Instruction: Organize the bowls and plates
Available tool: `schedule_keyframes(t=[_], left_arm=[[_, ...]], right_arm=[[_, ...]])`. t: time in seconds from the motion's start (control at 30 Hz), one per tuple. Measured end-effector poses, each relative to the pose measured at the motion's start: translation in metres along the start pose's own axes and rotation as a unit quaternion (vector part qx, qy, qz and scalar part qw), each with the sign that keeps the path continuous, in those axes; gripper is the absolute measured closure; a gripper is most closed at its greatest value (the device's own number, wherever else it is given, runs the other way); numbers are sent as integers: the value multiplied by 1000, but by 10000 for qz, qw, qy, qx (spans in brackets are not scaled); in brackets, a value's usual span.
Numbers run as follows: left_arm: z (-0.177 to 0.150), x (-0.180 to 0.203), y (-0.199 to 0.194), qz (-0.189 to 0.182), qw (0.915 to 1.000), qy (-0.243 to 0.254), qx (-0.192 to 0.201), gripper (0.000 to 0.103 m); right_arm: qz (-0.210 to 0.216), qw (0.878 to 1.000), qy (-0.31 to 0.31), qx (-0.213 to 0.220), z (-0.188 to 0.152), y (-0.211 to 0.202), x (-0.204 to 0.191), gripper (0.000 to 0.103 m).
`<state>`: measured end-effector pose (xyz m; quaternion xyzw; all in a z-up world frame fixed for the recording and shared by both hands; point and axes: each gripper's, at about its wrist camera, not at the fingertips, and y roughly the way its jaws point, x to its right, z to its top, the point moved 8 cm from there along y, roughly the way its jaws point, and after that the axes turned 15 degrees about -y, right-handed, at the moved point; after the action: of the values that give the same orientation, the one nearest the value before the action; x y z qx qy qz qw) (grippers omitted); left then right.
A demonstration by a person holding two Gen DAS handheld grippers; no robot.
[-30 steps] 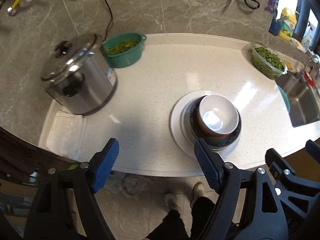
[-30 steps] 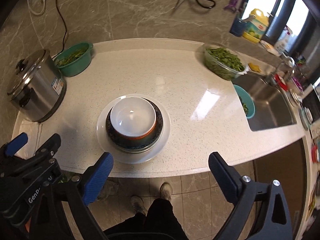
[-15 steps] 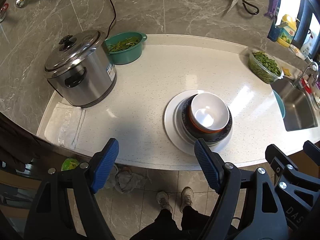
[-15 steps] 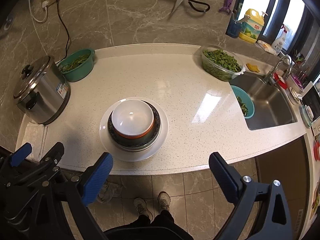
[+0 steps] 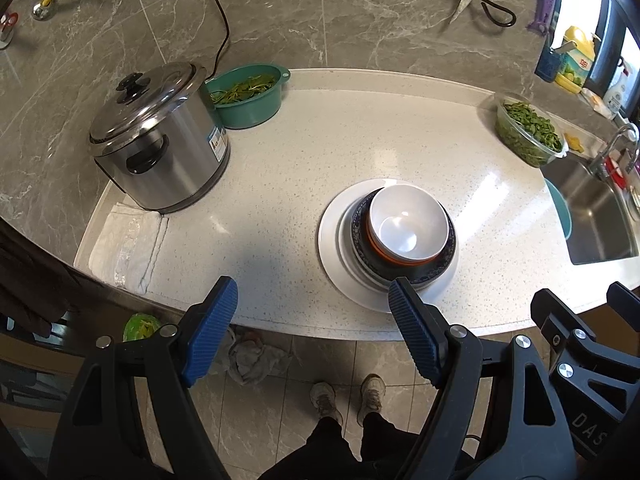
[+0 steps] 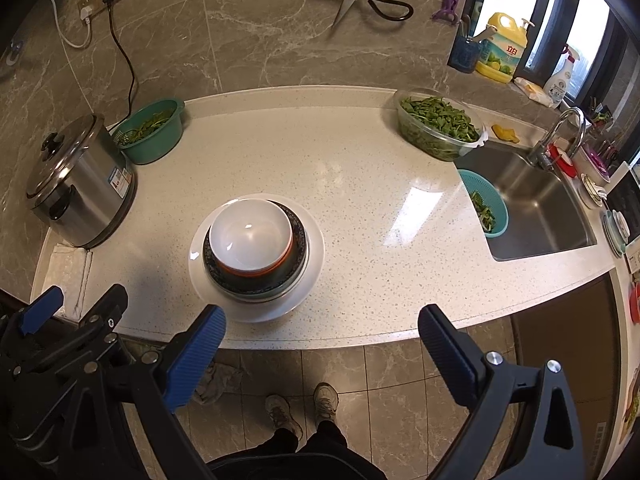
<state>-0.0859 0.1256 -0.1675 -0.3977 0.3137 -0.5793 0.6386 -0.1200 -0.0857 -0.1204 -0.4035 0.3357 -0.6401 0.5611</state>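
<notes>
One stack of dishes stands near the front edge of the pale counter (image 5: 340, 132). A wide white plate (image 5: 334, 260) (image 6: 314, 264) is at the bottom, a dark blue-patterned dish (image 5: 448, 258) (image 6: 298, 238) on it, and a white bowl with an orange outside (image 5: 406, 226) (image 6: 250, 236) on top. My left gripper (image 5: 314, 308) hangs open in front of the counter edge, left of the stack, holding nothing. My right gripper (image 6: 322, 332) is open too, off the counter edge to the right of the stack, nothing between its blue pads (image 6: 196, 360).
A steel cooker (image 5: 160, 144) and a folded cloth (image 5: 128, 248) sit at the left. Two bowls of greens, a teal one (image 5: 248, 94) and a clear one (image 6: 438, 124), stand at the back. The sink (image 6: 536, 208) with a teal colander (image 6: 484, 204) is right. The person's shoes (image 6: 302, 408) show on the tiled floor.
Both grippers have drawn back and slightly up from the counter, so the stack looks smaller and farther. More floor and wall show. The jaws have stayed as wide as before.
</notes>
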Motion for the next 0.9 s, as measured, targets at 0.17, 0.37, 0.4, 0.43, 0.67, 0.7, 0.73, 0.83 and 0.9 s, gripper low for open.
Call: schedule_keyframes(t=[0.17, 0.37, 0.4, 0.43, 0.67, 0.7, 0.73, 0.83, 0.9], left_arm=[[2, 0, 0, -2, 10000, 6, 23, 26], [3, 4, -2, 16, 10000, 2, 46, 26], [3, 5, -2, 14, 10000, 2, 44, 26], [3, 5, -2, 15, 10000, -1, 42, 26], [3, 6, -2, 32, 10000, -1, 56, 26], [3, 6, -2, 35, 10000, -2, 55, 26], [3, 6, -2, 38, 10000, -2, 54, 26], [2, 7, -3, 41, 10000, -9, 60, 26], [3, 5, -2, 32, 10000, 2, 64, 26]], right_arm=[[12, 10000, 0, 11, 0, 0, 0, 4], [47, 10000, -8, 43, 3, 1, 4, 4], [51, 10000, -6, 42, 2, 1, 5, 4], [59, 10000, -9, 38, 3, 1, 6, 4], [82, 10000, -29, 27, 3, 2, 9, 4], [80, 10000, -29, 39, 4, 2, 9, 4], [84, 10000, -37, 39, 4, 2, 9, 4], [103, 9999, -50, 33, 4, 2, 11, 4], [108, 9999, -59, 37, 5, 2, 11, 4]])
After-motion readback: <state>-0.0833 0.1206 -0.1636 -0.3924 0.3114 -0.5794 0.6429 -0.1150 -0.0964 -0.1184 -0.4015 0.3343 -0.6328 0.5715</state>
